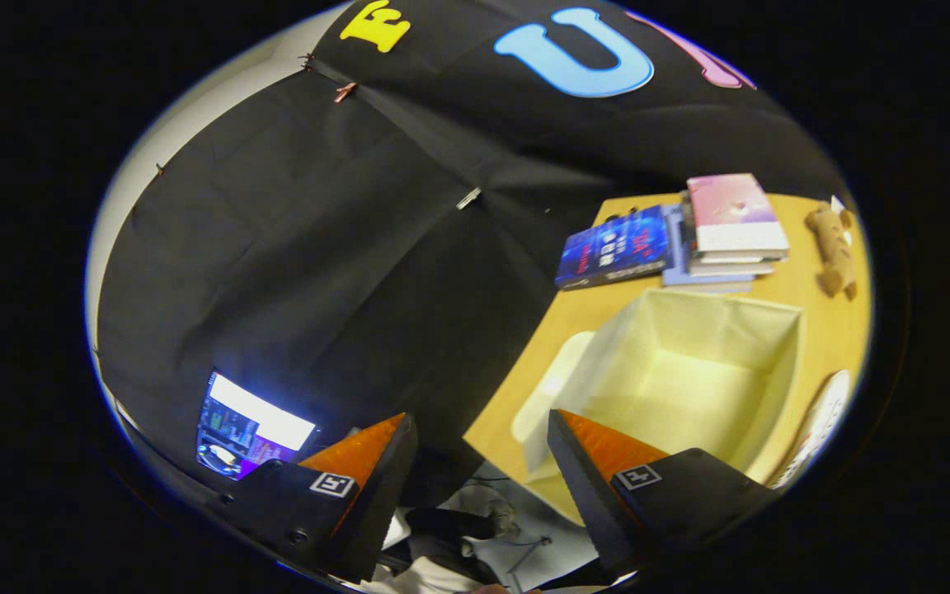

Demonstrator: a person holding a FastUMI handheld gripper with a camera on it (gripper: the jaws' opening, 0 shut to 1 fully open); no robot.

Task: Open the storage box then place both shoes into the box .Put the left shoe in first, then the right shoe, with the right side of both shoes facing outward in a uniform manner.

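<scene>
Gripper (482,450) tilted, jaws spread wide apart, nothing between them. Orange-faced fingers (359,450) with black backs, each carrying a small square marker.

Storage box (759,330): cream fabric, open-topped, interior bare as far as visible. Sits on the wooden table (830,330), just ahead of the right finger and slightly right of it. A pale flap or lid (545,396) hangs off the box's near-left side over the table edge; cannot tell which.

Beyond the box, toward the far side of the table: blue book (613,247) lying flat, and beside it on the right a short stack of books (731,227) topped by a pink-and-white one. Further right, a small brown plush toy (832,247). At the box's right, a white patterned object (817,425), partly cut off, not identifiable.

Left of the table, black cloth wall. Low near the left finger, a lit screen (248,429). Below the fingers, pale cloth and dark cables (483,528) on the floor, blurred.
</scene>
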